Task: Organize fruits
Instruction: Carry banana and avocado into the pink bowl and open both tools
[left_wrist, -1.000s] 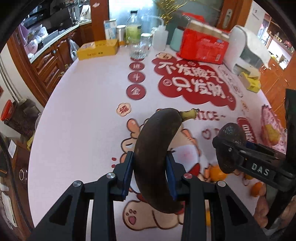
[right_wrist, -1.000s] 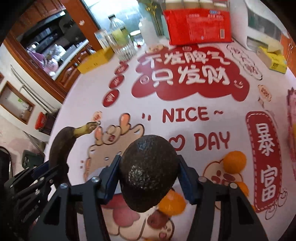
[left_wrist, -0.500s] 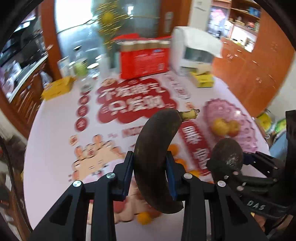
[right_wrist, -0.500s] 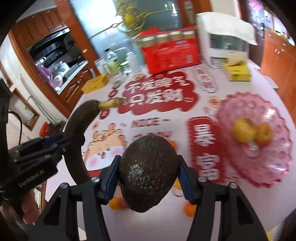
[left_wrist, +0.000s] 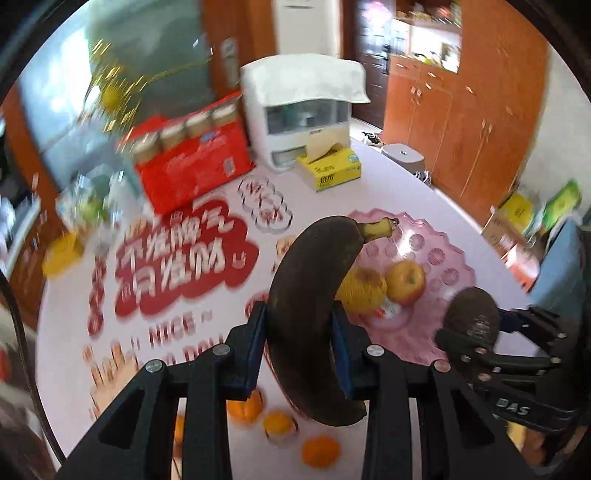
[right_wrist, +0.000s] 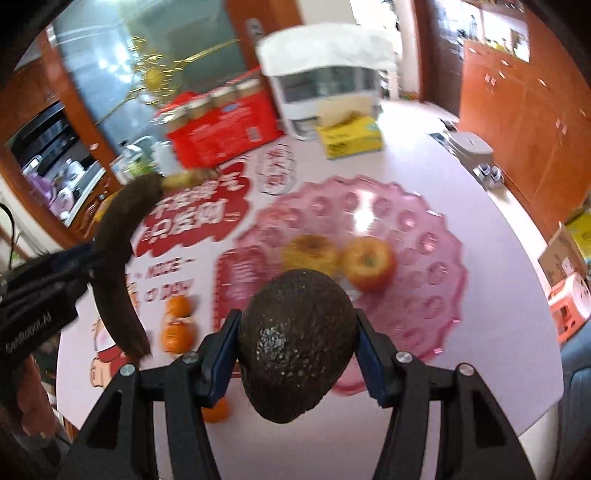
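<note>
Hovering beside pink plate (right_wrist: 436, 236), grippers clamp banana (left_wrist: 310, 310), avocado (right_wrist: 295, 343).

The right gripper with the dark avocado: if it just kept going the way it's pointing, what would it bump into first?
Probably the pink glass plate. The right gripper, shut on the avocado, points down toward the plate's near side, just short of the apple and the yellow fruit. Depth is hard to judge here.
</note>
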